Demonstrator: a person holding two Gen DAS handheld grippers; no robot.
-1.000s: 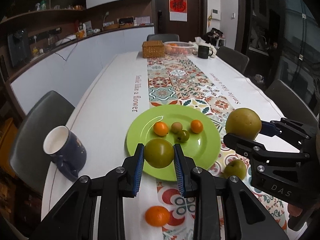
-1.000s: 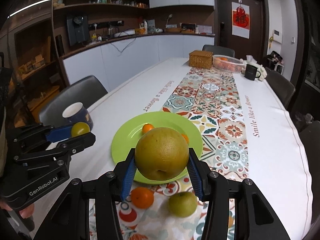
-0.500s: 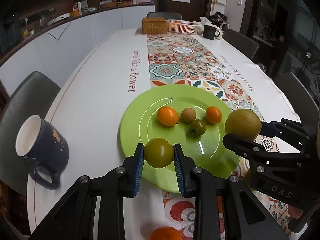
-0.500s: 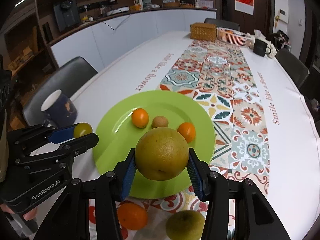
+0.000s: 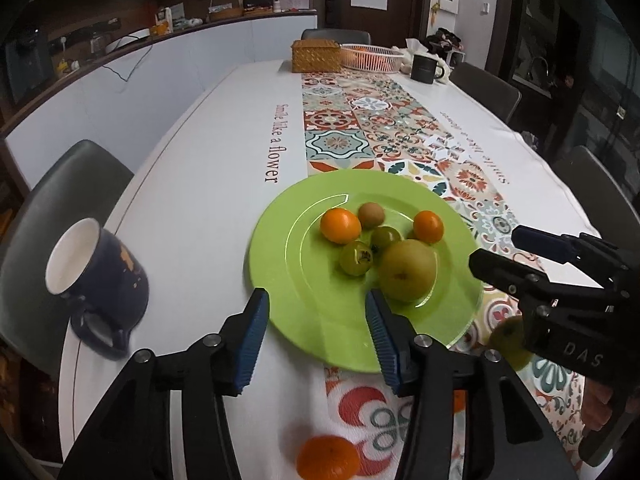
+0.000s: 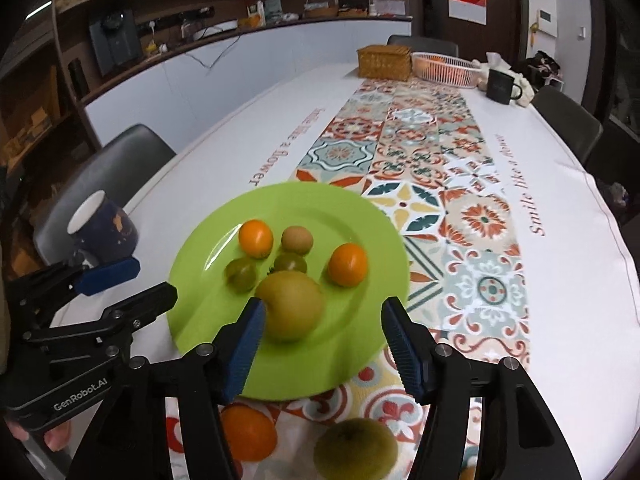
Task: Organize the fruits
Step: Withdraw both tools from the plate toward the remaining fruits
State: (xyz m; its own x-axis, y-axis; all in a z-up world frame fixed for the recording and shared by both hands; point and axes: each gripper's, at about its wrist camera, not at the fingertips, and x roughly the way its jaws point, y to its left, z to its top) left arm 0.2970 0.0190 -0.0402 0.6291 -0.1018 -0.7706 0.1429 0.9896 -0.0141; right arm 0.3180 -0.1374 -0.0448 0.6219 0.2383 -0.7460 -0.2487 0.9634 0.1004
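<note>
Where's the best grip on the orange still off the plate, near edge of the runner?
Take the orange across its widest middle, coming from above and the near side. It is round, so any pair of opposite sides suits the jaws. It lies clear on the runner, the green plate just beyond and a green pear beside it, so keep the jaws off both.

Both grippers' jaws have just been opening; the green tomato (image 5: 356,258) and pear (image 5: 407,271) now lie on the plate (image 5: 288,280).
</note>
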